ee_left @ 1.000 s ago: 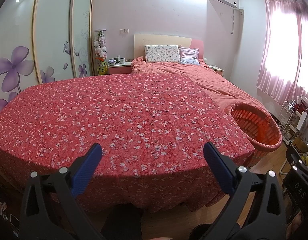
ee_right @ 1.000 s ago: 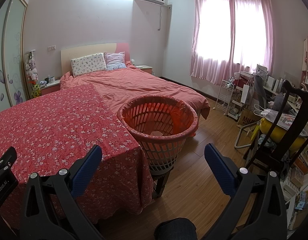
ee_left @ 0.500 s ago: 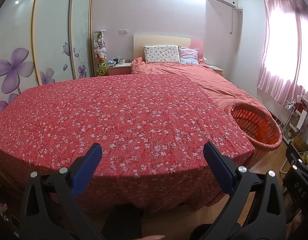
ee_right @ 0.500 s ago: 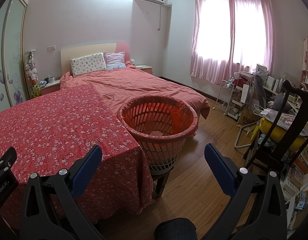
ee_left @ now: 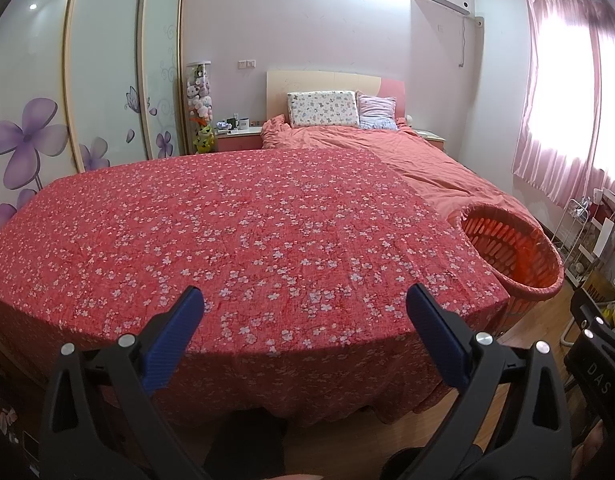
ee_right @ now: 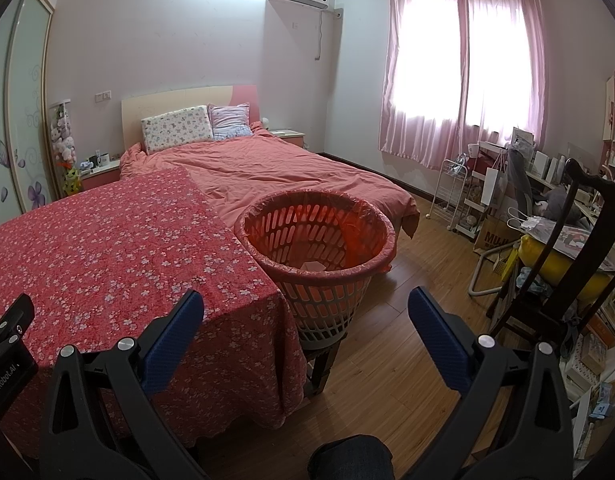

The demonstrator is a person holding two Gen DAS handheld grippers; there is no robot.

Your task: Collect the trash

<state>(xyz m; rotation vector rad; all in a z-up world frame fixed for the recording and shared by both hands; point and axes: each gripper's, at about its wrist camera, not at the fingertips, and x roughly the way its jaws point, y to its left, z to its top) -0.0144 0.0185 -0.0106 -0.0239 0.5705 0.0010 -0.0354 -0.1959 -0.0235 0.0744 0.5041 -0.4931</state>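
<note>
Left gripper (ee_left: 305,304): jaws spread wide, nothing between them. Its fingers are black rigid plastic with ribbed blue pads (ee_left: 173,338). It hangs above the near edge of the table (ee_left: 235,232), which is draped in a crinkled red cloth printed with small white flowers.

Right gripper (ee_right: 305,306): jaws likewise spread wide and empty, same black frame and blue pads (ee_right: 437,338). It hangs over the wood-plank floor (ee_right: 387,360), aimed at the basket (ee_right: 319,304).

The basket is round, tapered, of slotted plastic, lined with a thin translucent red bag folded over the rim. It stands on a dark low stand, touching the table's right corner. A pale flat scrap (ee_right: 313,267) lies at its bottom; its material cannot be told.

Behind the table is a bed (ee_right: 275,168) with a wrinkled salmon cover and two pillows. Sheer pink curtains (ee_right: 463,80) hang at the window. A dark curved wooden chair (ee_right: 563,256) stands at right.
</note>
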